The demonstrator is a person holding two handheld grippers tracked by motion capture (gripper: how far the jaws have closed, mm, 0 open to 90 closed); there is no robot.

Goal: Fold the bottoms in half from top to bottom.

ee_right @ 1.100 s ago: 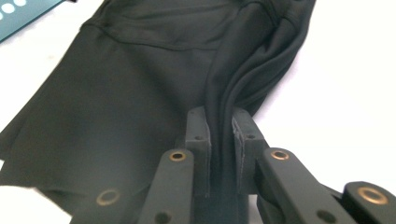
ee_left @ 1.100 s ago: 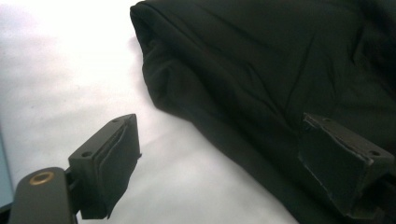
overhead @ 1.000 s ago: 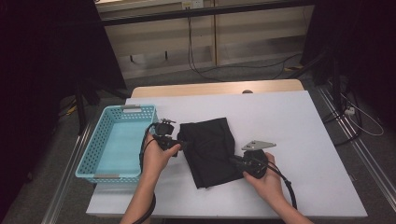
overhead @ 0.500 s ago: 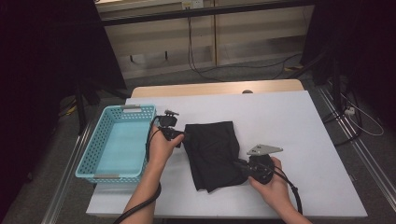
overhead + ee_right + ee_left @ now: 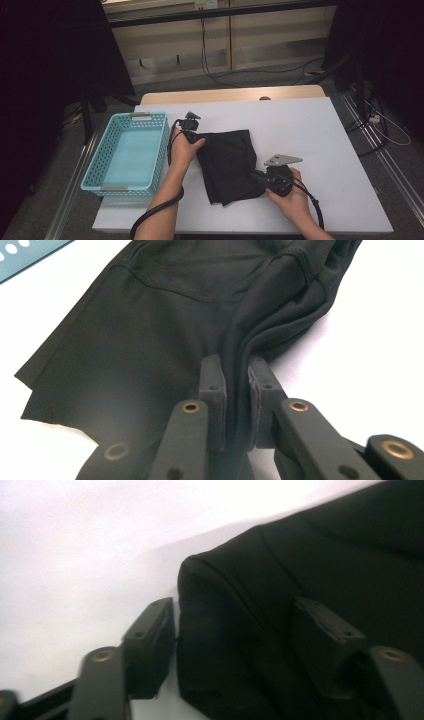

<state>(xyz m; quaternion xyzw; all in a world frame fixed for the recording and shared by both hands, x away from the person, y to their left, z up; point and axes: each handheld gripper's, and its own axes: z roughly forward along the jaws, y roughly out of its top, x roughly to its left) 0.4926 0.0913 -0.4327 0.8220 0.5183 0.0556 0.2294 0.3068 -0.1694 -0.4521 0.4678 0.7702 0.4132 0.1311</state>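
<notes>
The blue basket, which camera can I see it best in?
The high view: the whole blue basket sits on the table, left of the black cloth, with nothing in it. The right gripper view catches just a corner of it at the top left. The left gripper view looks at cloth and table instead.

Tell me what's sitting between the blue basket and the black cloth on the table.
In the high view, the person's left hand with the left gripper lies between the blue basket and the black cloth, over white table; nothing else.
</notes>
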